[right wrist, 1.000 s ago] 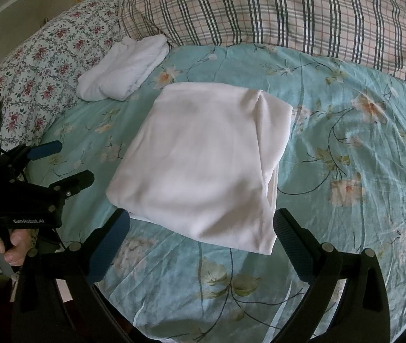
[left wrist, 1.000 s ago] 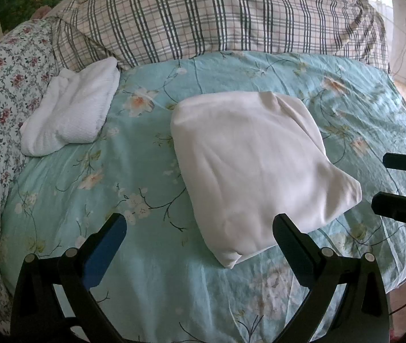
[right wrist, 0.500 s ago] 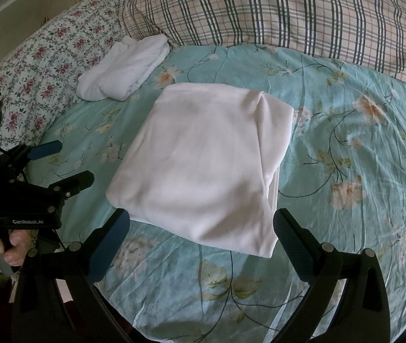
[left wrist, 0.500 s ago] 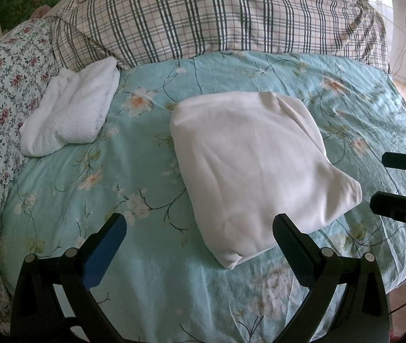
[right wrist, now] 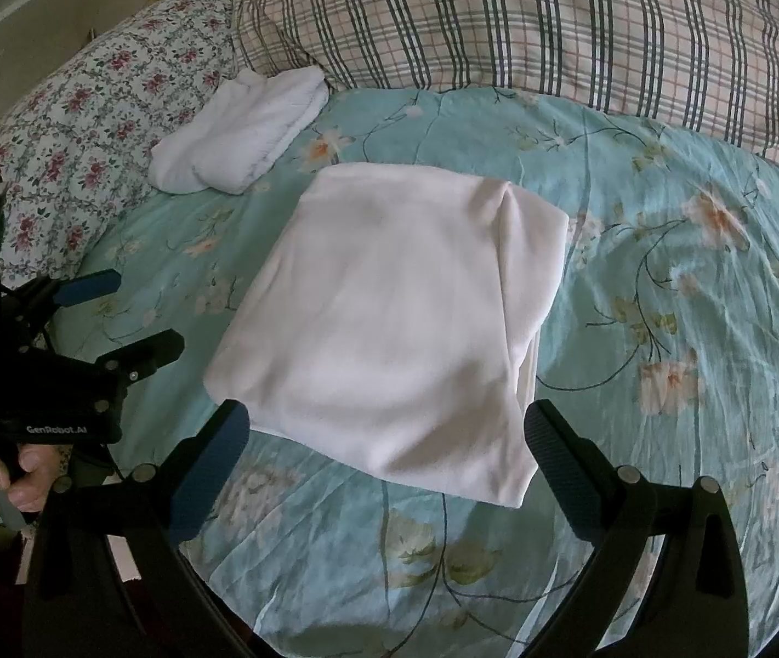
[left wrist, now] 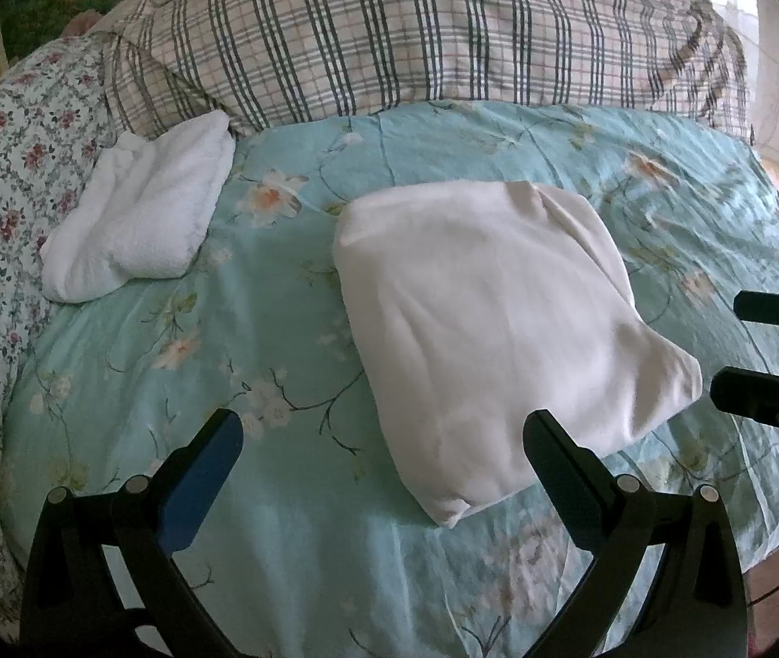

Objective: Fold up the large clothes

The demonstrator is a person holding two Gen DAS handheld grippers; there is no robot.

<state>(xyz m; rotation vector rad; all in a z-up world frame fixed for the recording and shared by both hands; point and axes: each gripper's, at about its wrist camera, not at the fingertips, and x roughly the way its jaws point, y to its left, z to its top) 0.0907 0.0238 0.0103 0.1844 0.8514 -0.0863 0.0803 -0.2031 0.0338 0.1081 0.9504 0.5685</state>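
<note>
While both tongs, left (left wrist: 381, 452) and right (right wrist: 386, 447), stay spread and empty, nothing has shifted: the folded white garment (right wrist: 389, 323) lies on the bed (right wrist: 663, 285) (folding apparently complete), beside a white towel (left wrist: 140, 208).

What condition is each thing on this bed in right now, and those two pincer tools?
White garment: folded into a flat packet, lying free on the quilt.
White towel: loosely folded, against the pillows.
Teal floral quilt: spread, slightly wrinkled.
Left gripper: open, empty.
Right gripper: open, empty.
</note>
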